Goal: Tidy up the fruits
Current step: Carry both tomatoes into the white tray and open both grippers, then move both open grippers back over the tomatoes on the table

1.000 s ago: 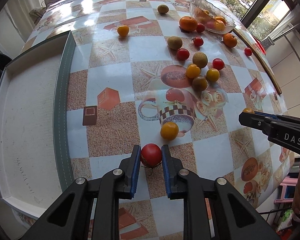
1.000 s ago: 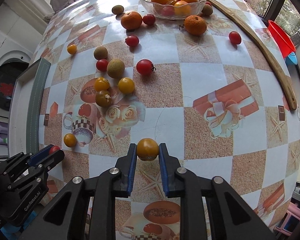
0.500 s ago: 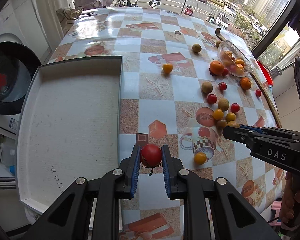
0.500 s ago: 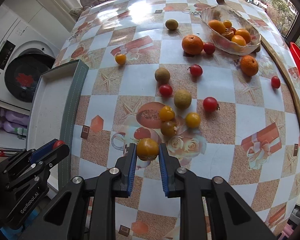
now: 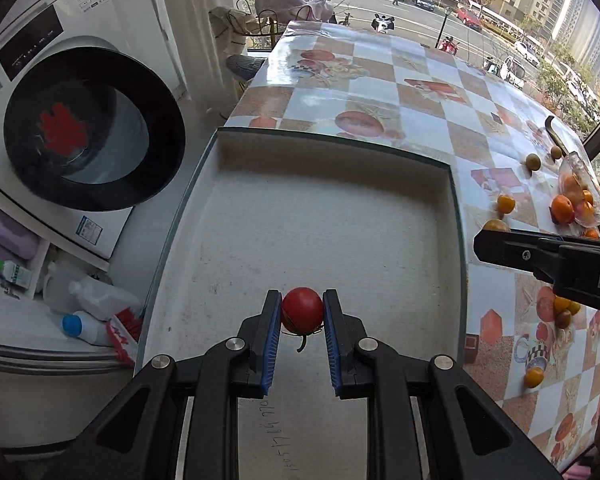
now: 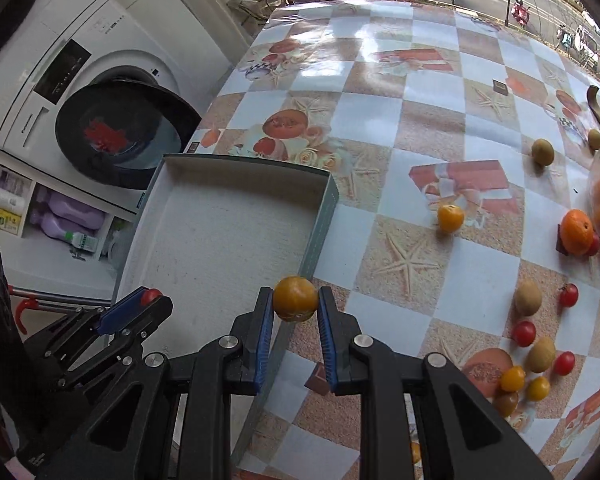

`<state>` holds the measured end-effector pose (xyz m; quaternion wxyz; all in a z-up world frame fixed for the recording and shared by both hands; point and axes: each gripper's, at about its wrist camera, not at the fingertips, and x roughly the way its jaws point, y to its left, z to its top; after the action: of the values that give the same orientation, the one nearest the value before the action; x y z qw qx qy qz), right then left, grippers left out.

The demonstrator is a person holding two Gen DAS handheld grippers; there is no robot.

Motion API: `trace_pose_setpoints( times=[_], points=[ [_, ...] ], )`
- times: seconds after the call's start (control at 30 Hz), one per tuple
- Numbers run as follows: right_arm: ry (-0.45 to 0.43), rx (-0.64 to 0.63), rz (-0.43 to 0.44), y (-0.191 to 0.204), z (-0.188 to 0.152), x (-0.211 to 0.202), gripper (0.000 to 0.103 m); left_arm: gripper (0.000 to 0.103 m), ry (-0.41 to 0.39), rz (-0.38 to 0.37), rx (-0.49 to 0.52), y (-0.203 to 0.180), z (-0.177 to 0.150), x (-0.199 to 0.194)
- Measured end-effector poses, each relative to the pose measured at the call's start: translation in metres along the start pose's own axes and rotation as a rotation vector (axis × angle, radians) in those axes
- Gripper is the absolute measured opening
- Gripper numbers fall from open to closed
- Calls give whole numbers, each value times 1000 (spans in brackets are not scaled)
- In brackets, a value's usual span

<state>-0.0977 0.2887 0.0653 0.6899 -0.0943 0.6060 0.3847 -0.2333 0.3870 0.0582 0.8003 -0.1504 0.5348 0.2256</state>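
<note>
Hovering over the white tray (image 5: 320,232), the left gripper (image 5: 302,316) pinches a red tomato (image 5: 302,313) between its blue pads, stem dangling below — the fruit held above the tray's floor. Just to its right, the right gripper (image 6: 295,308) clamps a yellow-orange tomato (image 6: 295,298) level over the tray's green rim (image 6: 320,232), fingers pointing forward. Other tomatoes and oranges lie scattered on the patterned tablecloth (image 6: 400,128) — a washing machine (image 5: 84,128) stands beside the table.
</note>
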Motion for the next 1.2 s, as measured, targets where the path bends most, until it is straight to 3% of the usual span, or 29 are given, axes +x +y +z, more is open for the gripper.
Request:
trace_pose_setpoints(
  times=[0.37,0.57,0.6,0.63,0.7,0.8,0.93,1.2],
  points=[
    [79,-16,-28,17,28,59,24,23,47,16,-59,20,8,33],
    [102,-61,-57,25,30,73,25,24,74,38,-23,13,6,39],
    [106,-71,-54,27,30,74,28,31,73,53,-19,13,5,39],
    [110,-76,-39,28,31,74,36,54,67,68,-20,13,5,39],
    [118,-82,-12,31,32,74,51,78,31,90,-30,15,4,34],
    [93,-93,-26,37,35,70,68,78,27,78,-26,17,4,31],
    [56,-60,1,33,37,53,80,78,43,63,-28,16,4,29],
    [-56,60,-8,-2,25,-6,86,78,26,53,33,-15,0,7]
  ],
)
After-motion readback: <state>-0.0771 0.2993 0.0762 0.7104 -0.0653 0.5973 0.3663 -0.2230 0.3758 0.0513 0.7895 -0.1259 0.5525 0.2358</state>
